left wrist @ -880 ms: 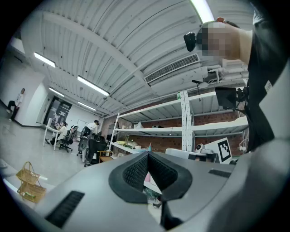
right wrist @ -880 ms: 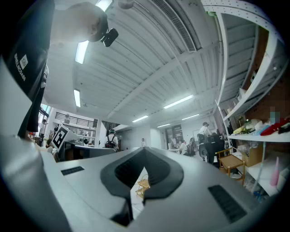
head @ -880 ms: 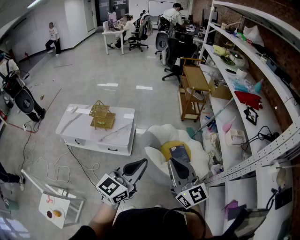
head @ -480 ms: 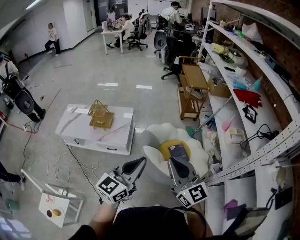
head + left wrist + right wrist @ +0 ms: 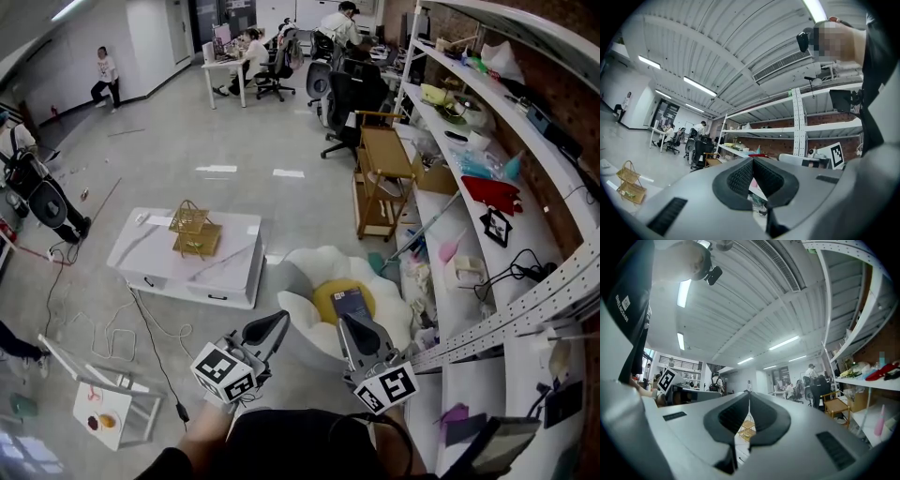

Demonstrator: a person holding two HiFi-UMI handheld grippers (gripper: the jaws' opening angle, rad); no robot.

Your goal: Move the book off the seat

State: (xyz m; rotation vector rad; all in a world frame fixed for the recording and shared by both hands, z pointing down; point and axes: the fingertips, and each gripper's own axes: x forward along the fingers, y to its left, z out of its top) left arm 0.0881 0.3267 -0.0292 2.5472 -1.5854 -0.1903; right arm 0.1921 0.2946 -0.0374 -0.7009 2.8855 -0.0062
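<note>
Yellow cushion (image 5: 328, 298): fills the hollow of the white petal-shaped seat (image 5: 305, 267), which holds nothing else but the book.
Book (image 5: 349, 302): dark cover, lying flat on the right part of the cushion, on the seat; its print is too small to read.
Hidden edge: the book's near edge is cut off behind the tip of the right gripper.
Left gripper (image 5: 277, 320): jaws pressed together with nothing between them, held in the air just short of the seat's near-left rim.
Right gripper (image 5: 350, 323): jaws likewise closed and empty, tip over the seat's near rim, just beside the book; whether it touches the book cannot be told.
Wire basket (image 5: 195, 232): gold, two tiers, standing on the white low table (image 5: 155, 258); what is in it is hard to make out.
Shelving (image 5: 525, 309): white rack along the right, crowded with small items too jumbled to name, close against the seat's right side.
Wooden trolley (image 5: 382, 169): beyond the seat, beside the shelving.
Open room: bare grey floor lies between the seat and the low table and on past the table.
Floor edge: a black cable (image 5: 159, 347) loops across the floor near the table's front.
</note>
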